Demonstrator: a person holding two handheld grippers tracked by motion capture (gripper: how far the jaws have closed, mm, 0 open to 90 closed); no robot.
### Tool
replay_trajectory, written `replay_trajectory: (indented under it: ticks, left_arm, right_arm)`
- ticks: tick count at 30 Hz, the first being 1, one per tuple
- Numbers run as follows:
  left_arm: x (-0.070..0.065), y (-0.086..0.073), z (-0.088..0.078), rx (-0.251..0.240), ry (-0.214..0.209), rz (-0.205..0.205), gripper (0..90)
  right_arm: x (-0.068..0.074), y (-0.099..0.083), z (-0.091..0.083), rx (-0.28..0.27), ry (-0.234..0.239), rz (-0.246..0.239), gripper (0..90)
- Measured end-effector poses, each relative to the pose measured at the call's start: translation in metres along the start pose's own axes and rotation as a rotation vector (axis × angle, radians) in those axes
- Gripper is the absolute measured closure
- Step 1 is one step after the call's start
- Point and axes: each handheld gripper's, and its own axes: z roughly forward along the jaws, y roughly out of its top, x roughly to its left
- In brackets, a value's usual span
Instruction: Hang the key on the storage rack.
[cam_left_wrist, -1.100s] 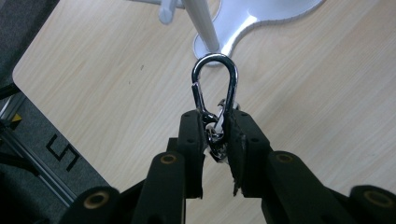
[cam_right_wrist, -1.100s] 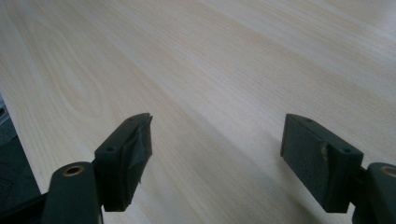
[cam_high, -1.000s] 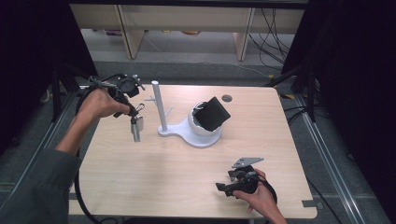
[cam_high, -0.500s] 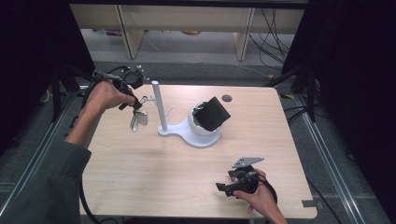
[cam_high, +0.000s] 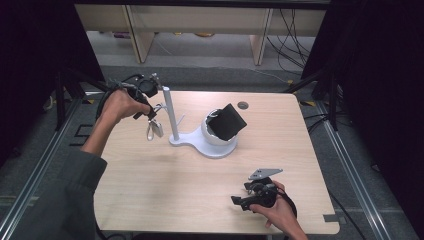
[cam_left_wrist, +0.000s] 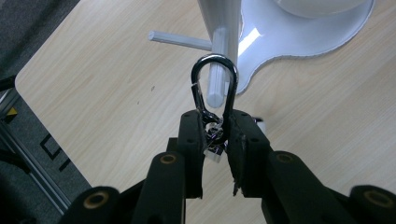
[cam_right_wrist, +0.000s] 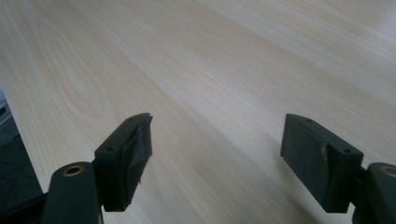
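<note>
The left claw (cam_left_wrist: 215, 140) is pinched on the base of a shiny metal carabiner (cam_left_wrist: 214, 86), whose loop sits right ahead of it at a smooth white peg (cam_left_wrist: 217, 84). It could easily glance off that slick round tip. The right claw (cam_right_wrist: 215, 154) gapes wide over pale woodgrain tabletop (cam_right_wrist: 196, 70).

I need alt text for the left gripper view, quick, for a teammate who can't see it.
The left gripper pinches a shiny metal carabiner clip by its lower end, its loop held just before a short white peg on the white plastic stand, above the light wooden table.
</note>
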Motion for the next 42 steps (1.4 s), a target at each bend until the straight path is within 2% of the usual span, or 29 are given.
replay_trajectory:
  ticks: [4, 5, 6, 7, 12, 14, 15, 16, 17, 21, 22, 24, 25, 27, 29, 30, 31, 33, 35, 38, 42]
  left_arm:
    - [0.001, 0.002, 0.003, -0.010, 0.007, -0.006, 75.0]
    - [0.002, 0.003, 0.005, -0.024, 0.004, 0.011, 74.9]
    - [0.002, 0.003, 0.005, -0.024, 0.004, 0.011, 75.0]
    - [0.003, 0.003, 0.007, -0.035, 0.002, -0.004, 74.9]
    - [0.001, 0.003, 0.012, -0.036, 0.002, 0.000, 74.8]
    - [0.001, 0.003, 0.015, -0.039, 0.002, -0.009, 74.6]
    - [0.001, 0.003, 0.016, -0.040, -0.004, -0.002, 74.4]
    - [0.000, 0.003, 0.017, -0.043, -0.007, -0.012, 74.9]
    - [0.000, 0.004, 0.017, -0.049, 0.004, -0.002, 74.5]
    - [0.001, 0.001, 0.017, -0.056, 0.004, -0.020, 71.6]
    - [0.002, 0.001, 0.016, -0.050, 0.008, -0.003, 71.0]
    - [0.002, -0.001, 0.014, -0.054, 0.007, -0.003, 68.9]
    - [0.001, -0.003, 0.013, -0.061, 0.006, -0.016, 68.1]
    - [-0.001, -0.005, 0.011, -0.056, 0.000, -0.011, 65.0]
    - [-0.003, -0.007, 0.010, -0.055, -0.014, -0.003, 60.7]
    - [-0.004, -0.008, 0.009, -0.066, -0.016, -0.007, 60.7]
    - [-0.007, -0.010, 0.008, -0.066, -0.014, 0.005, 60.6]
    - [-0.009, -0.012, 0.008, -0.068, -0.014, 0.006, 56.2]
    - [-0.014, -0.015, 0.009, -0.073, -0.032, 0.012, 55.0]
    - [-0.019, -0.018, 0.011, -0.078, -0.041, 0.025, 51.9]
    - [-0.021, -0.024, 0.013, -0.104, -0.069, -0.014, 42.7]
  right_arm:
    - [0.000, 0.000, 0.000, 0.001, 0.000, -0.001, 25.7]
    - [0.000, 0.000, 0.000, 0.003, 0.000, 0.002, 25.6]
    - [0.000, 0.000, 0.000, 0.003, 0.000, 0.002, 25.6]
    - [0.000, 0.000, 0.000, 0.005, 0.001, 0.002, 25.6]
    - [0.000, 0.000, 0.000, 0.003, 0.003, 0.002, 25.6]
    - [0.000, 0.000, 0.001, 0.006, 0.002, -0.005, 25.7]
    - [-0.002, 0.000, 0.002, -0.001, 0.006, -0.031, 25.6]
    - [0.000, 0.000, 0.001, 0.006, 0.005, -0.008, 25.6]
    - [0.001, 0.000, 0.001, 0.003, 0.006, -0.006, 25.6]
    - [0.000, 0.000, 0.000, 0.008, 0.009, -0.005, 25.6]
    - [0.000, 0.000, 0.000, 0.007, 0.007, -0.004, 25.6]
    - [0.000, 0.000, 0.000, 0.001, 0.004, 0.005, 25.6]
    - [0.000, 0.000, 0.000, -0.001, 0.004, 0.001, 25.6]
    - [0.000, 0.000, 0.000, -0.015, 0.005, 0.012, 25.6]
    - [-0.001, 0.001, -0.002, -0.007, 0.004, 0.003, 25.6]
    - [-0.001, 0.001, -0.002, -0.007, 0.004, 0.003, 25.6]
    - [-0.001, 0.001, -0.002, -0.001, 0.004, 0.002, 25.6]
    - [0.000, 0.001, -0.002, 0.000, 0.003, 0.000, 25.7]
    - [0.001, 0.000, 0.000, -0.021, 0.009, 0.014, 25.6]
    - [0.002, 0.000, 0.000, -0.018, 0.006, 0.015, 25.6]
    - [0.001, 0.000, 0.000, -0.018, 0.004, 0.013, 25.6]
